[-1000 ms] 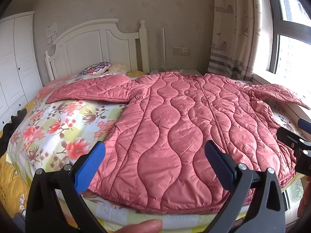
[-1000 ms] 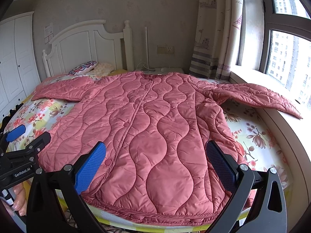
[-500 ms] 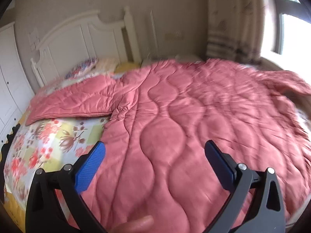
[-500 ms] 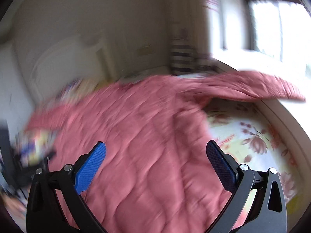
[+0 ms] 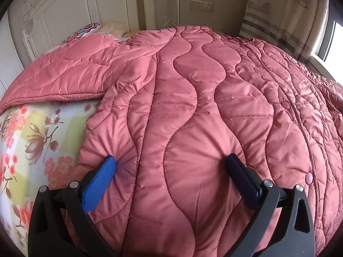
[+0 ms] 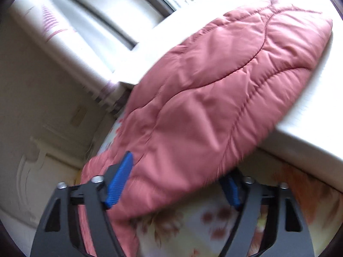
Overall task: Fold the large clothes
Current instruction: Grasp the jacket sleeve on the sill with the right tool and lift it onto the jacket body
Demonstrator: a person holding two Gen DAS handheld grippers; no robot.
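In the left wrist view, the pink quilted coat (image 5: 193,107) lay spread flat on the bed (image 5: 32,139), buttons up. Its long side ran from the tongs up toward 12 o'clock, where the white headboard (image 5: 70,10) stood. One sleeve (image 5: 64,75) stuck out toward 10 o'clock over the flowery sheet. The left tongs (image 5: 171,169) were wide open and pressed down on the coat's body near its left edge. The blue pads dented the cloth, but they did not pinch it. A wide strip of coat lay between them.

In the right wrist view, the picture was tipped and blurry. The other sleeve (image 6: 214,90) reached from the tongs up toward 1 o'clock, and its far end rested on the white window sill (image 6: 310,141). The right tongs (image 6: 178,182) were closing, with the sleeve between the two pads. One pad lay against the top of the sleeve at 10 o'clock and the other was under its edge at 4 o'clock. The right hand was the nearer one to this sleeve, so it would likely fold it in over the coat.

No boxes or baskets showed in either view.
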